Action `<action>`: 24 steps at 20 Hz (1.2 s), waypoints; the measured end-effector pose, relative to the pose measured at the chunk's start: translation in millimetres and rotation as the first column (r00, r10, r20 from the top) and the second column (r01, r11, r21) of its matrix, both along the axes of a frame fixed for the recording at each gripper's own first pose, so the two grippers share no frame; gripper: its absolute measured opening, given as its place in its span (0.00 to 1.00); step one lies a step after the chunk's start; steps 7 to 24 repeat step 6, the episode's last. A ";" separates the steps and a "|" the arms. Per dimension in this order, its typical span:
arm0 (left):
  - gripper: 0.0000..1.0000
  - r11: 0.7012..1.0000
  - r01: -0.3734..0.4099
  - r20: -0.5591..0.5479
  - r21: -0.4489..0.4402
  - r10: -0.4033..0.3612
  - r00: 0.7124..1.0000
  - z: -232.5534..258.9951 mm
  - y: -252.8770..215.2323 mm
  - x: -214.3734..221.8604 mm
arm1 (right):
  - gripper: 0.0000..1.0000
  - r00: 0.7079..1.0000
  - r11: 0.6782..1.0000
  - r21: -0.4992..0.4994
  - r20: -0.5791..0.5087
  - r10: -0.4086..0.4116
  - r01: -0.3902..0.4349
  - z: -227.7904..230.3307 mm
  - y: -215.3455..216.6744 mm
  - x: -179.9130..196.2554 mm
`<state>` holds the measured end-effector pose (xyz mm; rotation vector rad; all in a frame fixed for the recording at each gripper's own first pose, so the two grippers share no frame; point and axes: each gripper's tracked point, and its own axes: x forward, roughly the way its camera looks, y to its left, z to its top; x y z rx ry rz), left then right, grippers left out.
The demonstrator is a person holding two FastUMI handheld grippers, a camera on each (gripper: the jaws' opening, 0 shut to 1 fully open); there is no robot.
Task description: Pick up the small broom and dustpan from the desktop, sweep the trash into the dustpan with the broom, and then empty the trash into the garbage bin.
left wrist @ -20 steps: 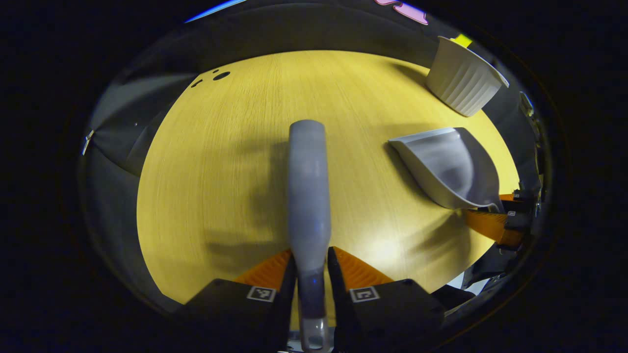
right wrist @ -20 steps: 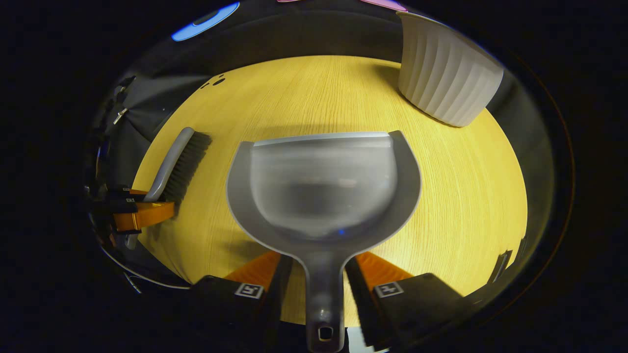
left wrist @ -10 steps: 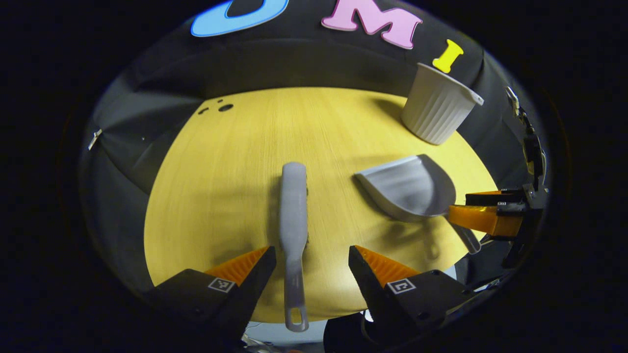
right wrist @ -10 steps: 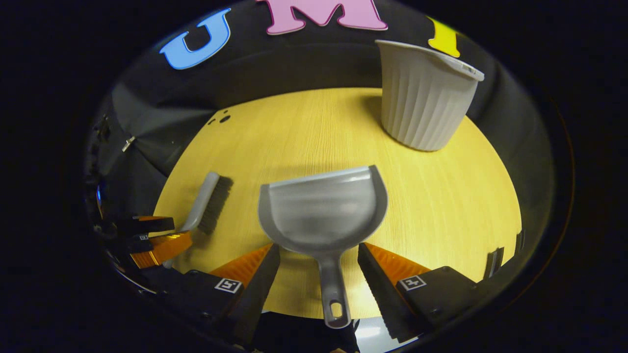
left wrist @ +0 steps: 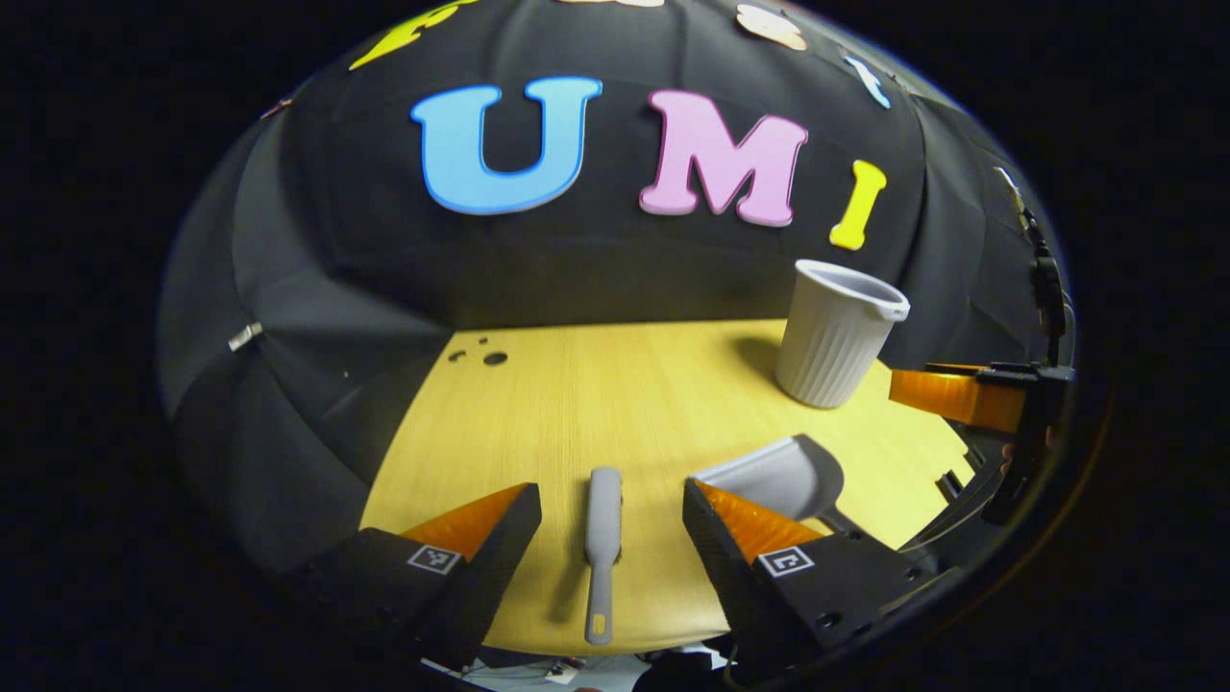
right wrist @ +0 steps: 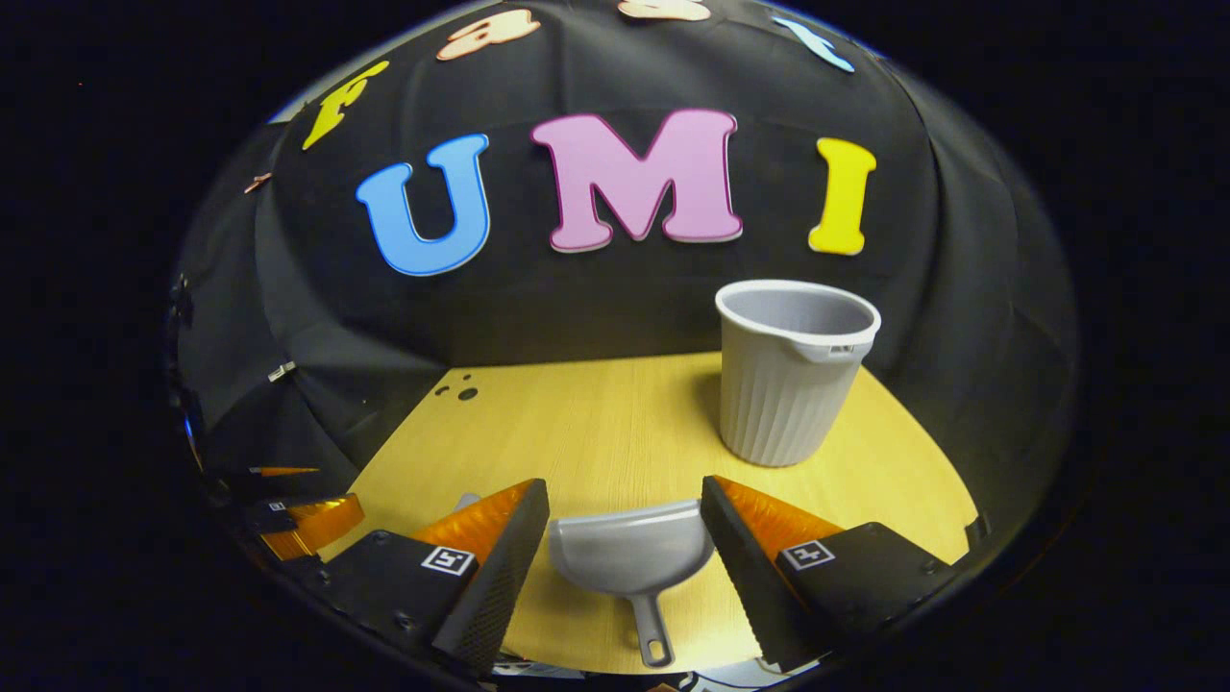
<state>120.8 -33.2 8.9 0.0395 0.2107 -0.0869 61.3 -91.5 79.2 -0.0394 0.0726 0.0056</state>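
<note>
Wooden counter (left wrist: 577, 404) holds both tools again: each hand-held gripper, left (left wrist: 611, 514) and right (right wrist: 625, 514), has let go, drawn back and stands open. Broom (left wrist: 602, 538) lies handle toward the near edge, long axis running away; dustpan (right wrist: 629, 557) beside it, mouth toward the bin (right wrist: 793, 370) beyond. The task looks finished.

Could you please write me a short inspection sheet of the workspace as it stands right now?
Surface: round light wooden desktop, small dark holes at its far left edge.
Job's things: small grey plastic broom and grey plastic dustpan lie flat; ribbed grey plastic garbage bin upright behind.
Clutter: no trash seen.
Grippers: left tongs open astride the broom, not touching; right tongs open astride the dustpan.
Cables: nothing seen.
Surroundings: black cloth booth wall.
</note>
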 end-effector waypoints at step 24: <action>0.97 0.997 0.022 0.261 0.077 -0.042 0.964 76.4 -35.5 -22.6 | 0.99 0.996 0.999 -0.027 0.086 0.033 -0.031 13.9 10.3 -29.5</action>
